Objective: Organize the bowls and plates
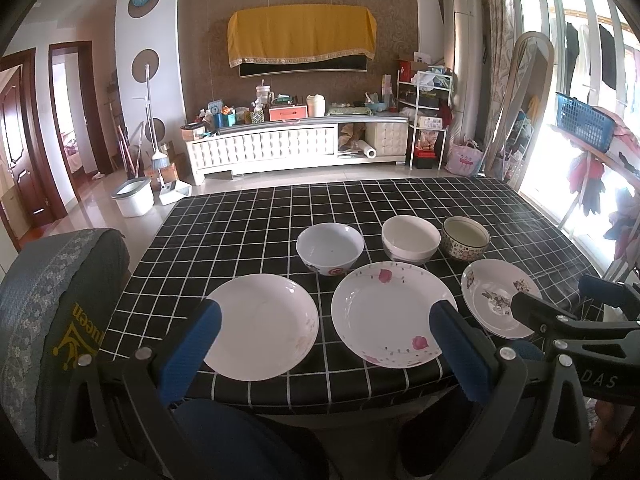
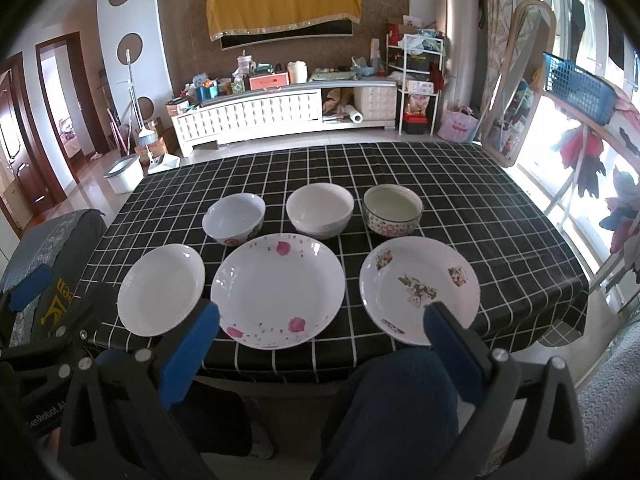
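Note:
Three plates lie in a front row on the black checked table (image 1: 240, 216): a plain white plate (image 1: 262, 326) (image 2: 160, 290) at left, a pink-flowered plate (image 1: 394, 314) (image 2: 278, 290) in the middle, a plate with flower prints (image 1: 494, 294) (image 2: 418, 290) at right. Behind them stand a white-blue bowl (image 1: 330, 248) (image 2: 234, 218), a white bowl (image 1: 410, 242) (image 2: 320, 210) and a patterned bowl (image 1: 465, 238) (image 2: 393, 210). My left gripper (image 1: 326, 322) is open and empty, held before the table's near edge. My right gripper (image 2: 322, 326) is open and empty, also short of the edge; it shows at the right of the left wrist view (image 1: 560, 316).
A chair back with a grey cover (image 1: 52, 320) stands left of the table. The person's knees (image 2: 400, 408) are below the near edge. Beyond the table are a white TV cabinet (image 1: 296, 144), a bucket (image 1: 134, 196) and a drying rack (image 2: 580, 128) at right.

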The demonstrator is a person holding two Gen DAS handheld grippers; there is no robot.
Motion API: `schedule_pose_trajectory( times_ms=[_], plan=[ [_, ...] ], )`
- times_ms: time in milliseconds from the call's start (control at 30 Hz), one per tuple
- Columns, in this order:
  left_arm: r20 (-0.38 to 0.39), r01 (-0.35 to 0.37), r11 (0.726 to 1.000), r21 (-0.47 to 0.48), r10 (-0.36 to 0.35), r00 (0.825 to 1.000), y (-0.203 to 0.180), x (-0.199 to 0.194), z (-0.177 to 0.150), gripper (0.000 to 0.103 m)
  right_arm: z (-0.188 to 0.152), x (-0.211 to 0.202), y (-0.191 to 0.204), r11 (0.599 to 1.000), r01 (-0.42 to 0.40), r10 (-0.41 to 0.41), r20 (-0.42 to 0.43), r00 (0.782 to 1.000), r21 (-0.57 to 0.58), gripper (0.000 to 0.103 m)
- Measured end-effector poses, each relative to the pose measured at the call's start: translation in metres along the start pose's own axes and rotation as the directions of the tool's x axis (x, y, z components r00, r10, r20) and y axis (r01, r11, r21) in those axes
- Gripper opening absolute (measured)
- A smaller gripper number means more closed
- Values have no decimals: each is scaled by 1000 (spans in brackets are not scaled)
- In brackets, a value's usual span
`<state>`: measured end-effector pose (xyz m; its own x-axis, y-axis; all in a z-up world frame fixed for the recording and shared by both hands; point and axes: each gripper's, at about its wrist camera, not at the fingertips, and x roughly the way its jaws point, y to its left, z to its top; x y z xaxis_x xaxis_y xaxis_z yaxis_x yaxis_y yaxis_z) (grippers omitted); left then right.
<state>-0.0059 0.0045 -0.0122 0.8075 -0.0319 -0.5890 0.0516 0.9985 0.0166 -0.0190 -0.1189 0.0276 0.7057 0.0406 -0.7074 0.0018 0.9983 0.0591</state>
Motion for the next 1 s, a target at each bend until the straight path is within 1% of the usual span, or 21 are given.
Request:
schedule_pose_trajectory(
  times_ms=[233,333,467,533,633,700,733,800,867,933,1000],
  plan=[
    [3,-4,1000,7,4,1000,0,-2,1,103,1,-1,1,1000,-2,2,-1,1000,-1,103],
    [-13,-1,1000,-1,1,1000,2,-1,3,103,3,-1,3,1000,-6,6,0,1000,-3,103],
    [-13,-25,999,22,25,1000,5,0,7,103,7,2,5,1000,-19,19,1,1000,-3,103],
    [-18,-28,999,18,28,999,11,3,12,103,10,4,8,1000,-23,23,0,1000,-6,103],
    [-29,-18,1000,-14,18,999,24,8,21,103,19,9,14,999,-34,34,3,999,-22,103],
    [-32,1,1000,-24,-2,999,34,12,27,103,29,13,23,998,-49,49,13,999,-50,103],
    [-40,-2,1000,-26,1,999,39,16,30,103,33,15,27,996,-58,59,15,998,-63,103],
    [-73,-39,998,-40,36,997,52,24,34,103,45,21,38,992,-82,84,21,996,-96,103],
    [-86,-64,996,-68,58,995,67,34,37,103,53,28,48,988,-99,102,22,994,-116,103],
    [-116,-96,993,-74,87,989,81,44,38,103,61,38,61,982,-118,121,15,992,-146,103],
    [-121,-129,989,-77,119,985,94,51,38,103,67,53,75,974,-143,144,-6,990,-173,103]
  ],
)
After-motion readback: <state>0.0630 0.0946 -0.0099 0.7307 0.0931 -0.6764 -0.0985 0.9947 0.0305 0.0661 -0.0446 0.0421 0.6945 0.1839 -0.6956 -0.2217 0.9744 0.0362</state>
